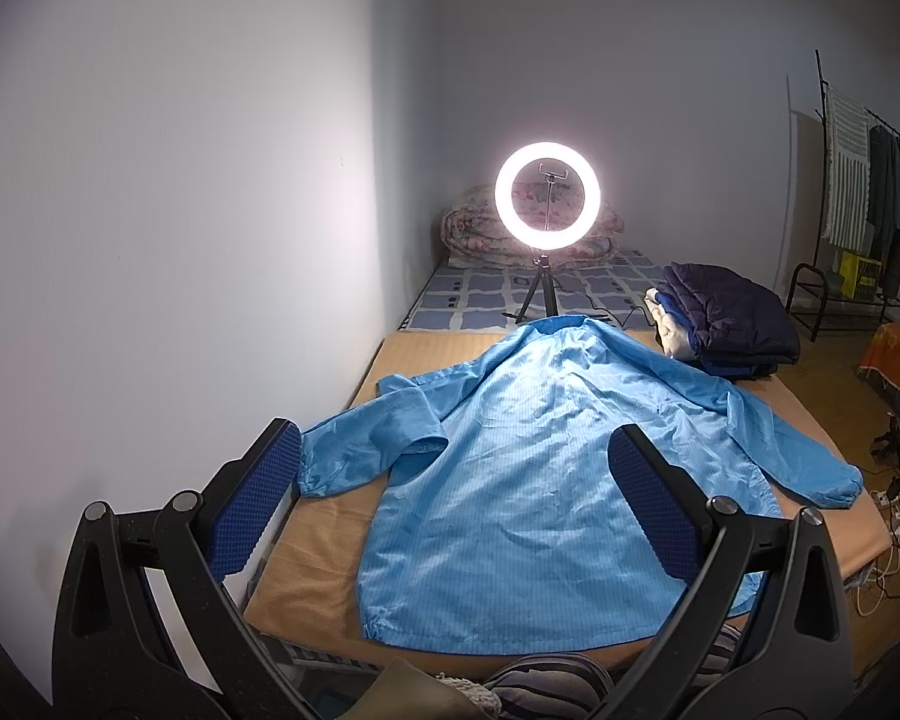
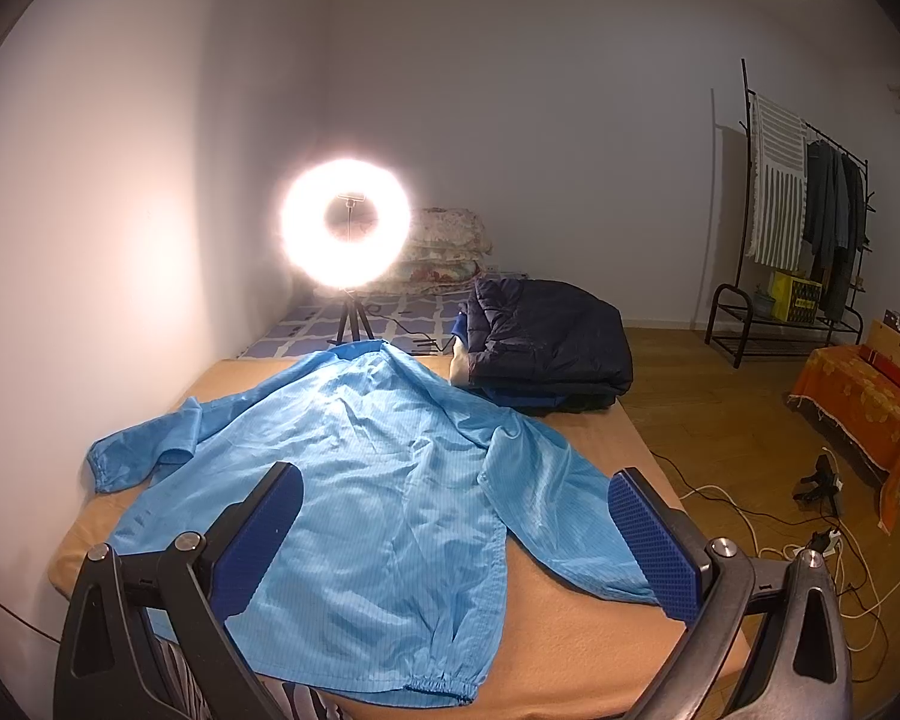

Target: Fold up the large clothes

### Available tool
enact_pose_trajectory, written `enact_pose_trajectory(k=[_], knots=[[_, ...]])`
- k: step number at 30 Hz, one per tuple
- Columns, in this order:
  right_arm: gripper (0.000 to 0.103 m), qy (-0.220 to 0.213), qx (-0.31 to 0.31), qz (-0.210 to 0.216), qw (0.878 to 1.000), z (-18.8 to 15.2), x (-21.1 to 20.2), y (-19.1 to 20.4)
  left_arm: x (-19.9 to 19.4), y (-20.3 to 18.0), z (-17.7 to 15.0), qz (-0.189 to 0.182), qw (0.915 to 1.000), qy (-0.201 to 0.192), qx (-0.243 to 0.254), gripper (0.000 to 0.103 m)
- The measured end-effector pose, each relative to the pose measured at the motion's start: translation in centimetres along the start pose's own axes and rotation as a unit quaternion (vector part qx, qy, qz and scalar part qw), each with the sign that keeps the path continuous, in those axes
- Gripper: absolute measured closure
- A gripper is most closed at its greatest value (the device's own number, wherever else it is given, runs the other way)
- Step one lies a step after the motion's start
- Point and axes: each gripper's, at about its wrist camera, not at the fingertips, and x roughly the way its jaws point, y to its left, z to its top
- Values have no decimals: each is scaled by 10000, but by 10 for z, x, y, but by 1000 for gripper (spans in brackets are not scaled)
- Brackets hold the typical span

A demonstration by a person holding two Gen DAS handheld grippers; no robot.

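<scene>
**Blue jacket laid out flat, first fold not yet begun**

A light-blue jacket (image 1: 528, 480) is lying spread out, back up, on the tan-covered bed (image 1: 324, 564), collar pointing toward the ring light (image 1: 547, 195) and hem nearest the cameras. Both sleeves are being left extended outward; the one by the wall is creased back on itself.

The left hand-held gripper (image 1: 456, 498) is being held above the hem with its jaws spread wide and nothing between them. The right hand-held gripper (image 2: 456, 534) is likewise being held spread and empty over the garment's right side.

The opening step is judged to be in hand. A sleeve or side edge is probably to be pinched next and carried across the body.

A pile of dark clothes (image 2: 546, 342) is sitting just beyond the shoulder. No readable writing or brand is being shown.
</scene>
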Motion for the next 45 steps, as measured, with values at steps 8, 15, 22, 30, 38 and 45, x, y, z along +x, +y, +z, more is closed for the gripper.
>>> enact_pose_trajectory(k=[8, 15, 22, 30, 38, 45], knots=[[0, -1, -13, -13, 10000, 0, 0, 1, -2, -1, 2, 3, 10000, 5, 11, 0], [0, -16, -29, -5, 10000, 0, 0, 2, -2, -1, 1, 28, 10000, -18, 17, 0], [0, -9, -51, 3, 10000, -1, 0, 5, 0, 1, 0, 43, 10000, -15, 31, 0], [0, 27, -89, 5, 10000, -1, 6, 13, 8, 9, -8, 147, 9999, -24, 75, 0], [0, 31, 11, -30, 10000, 7, 16, 18, 19, 22, -18, 216, 9998, 50, 10, 0], [0, 34, -68, 81, 9999, 18, 28, 30, 26, 30, -29, 502, 9986, 121, 143, 0]])
